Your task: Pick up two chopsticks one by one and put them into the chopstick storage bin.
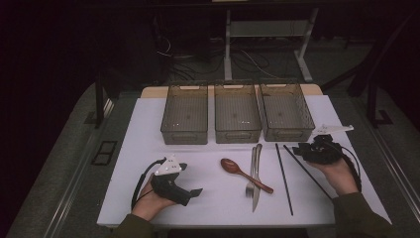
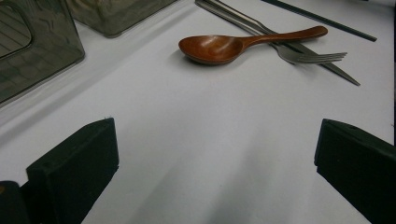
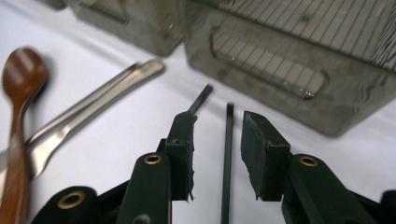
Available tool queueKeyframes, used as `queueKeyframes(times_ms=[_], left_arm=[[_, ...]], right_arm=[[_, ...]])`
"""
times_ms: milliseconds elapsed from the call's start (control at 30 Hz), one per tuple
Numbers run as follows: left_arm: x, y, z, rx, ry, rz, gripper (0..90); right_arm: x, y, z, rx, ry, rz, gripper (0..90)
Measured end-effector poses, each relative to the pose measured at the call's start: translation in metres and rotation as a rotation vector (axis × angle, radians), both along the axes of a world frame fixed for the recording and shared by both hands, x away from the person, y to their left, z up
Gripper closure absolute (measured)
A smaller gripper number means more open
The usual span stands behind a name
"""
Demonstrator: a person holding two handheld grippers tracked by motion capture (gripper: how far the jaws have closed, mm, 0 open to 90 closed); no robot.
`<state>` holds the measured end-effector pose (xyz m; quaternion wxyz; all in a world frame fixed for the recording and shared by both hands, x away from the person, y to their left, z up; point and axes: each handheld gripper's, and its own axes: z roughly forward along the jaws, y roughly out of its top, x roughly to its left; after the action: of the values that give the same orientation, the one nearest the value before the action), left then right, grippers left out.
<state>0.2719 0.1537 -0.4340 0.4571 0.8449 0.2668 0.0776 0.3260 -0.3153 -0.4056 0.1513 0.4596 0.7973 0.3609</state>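
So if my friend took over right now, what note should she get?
Left gripper: open, holding nothing, resting near the table's front.
Right gripper: open, one thin black chopstick lying loose between its jaws, the second chopstick beside it.
Brown wooden spoon, metal fork and metal knife lie mid-table.
Three clear plastic bins are empty.
Done: nothing binned. Left: probably sorting everything.

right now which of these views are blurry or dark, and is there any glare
High view: dim, the room behind black, the white table lit evenly, no glare. Left gripper view: sharp on the wooden spoon, near claw tips dark. Right gripper view: the bins and the spoon are soft, small glints on the fork handle.
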Motion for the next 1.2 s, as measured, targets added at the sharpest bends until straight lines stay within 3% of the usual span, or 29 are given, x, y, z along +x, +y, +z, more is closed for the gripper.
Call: queueKeyframes(times_ms=[367, 533, 867, 1200], left_arm=[[-0.001, 0.003, 0.002, 0.004, -0.004, 0.0, 0.0], [-0.001, 0.003, 0.001, 0.005, -0.002, 0.002, 0.0], [-0.002, 0.004, 0.001, 0.003, -0.001, 0.008, 0.0], [-0.003, 0.005, 0.001, 0.003, -0.001, 0.009, 0.0]], right_arm=[[-0.043, -0.016, -0.002, -0.043, 0.017, 0.042, 68.1], [-0.057, -0.024, -0.009, -0.065, 0.051, 0.046, 69.8], [-0.071, -0.035, -0.021, -0.105, 0.092, 0.034, 72.8], [-0.069, -0.035, -0.028, -0.144, 0.116, 0.035, 78.0]])
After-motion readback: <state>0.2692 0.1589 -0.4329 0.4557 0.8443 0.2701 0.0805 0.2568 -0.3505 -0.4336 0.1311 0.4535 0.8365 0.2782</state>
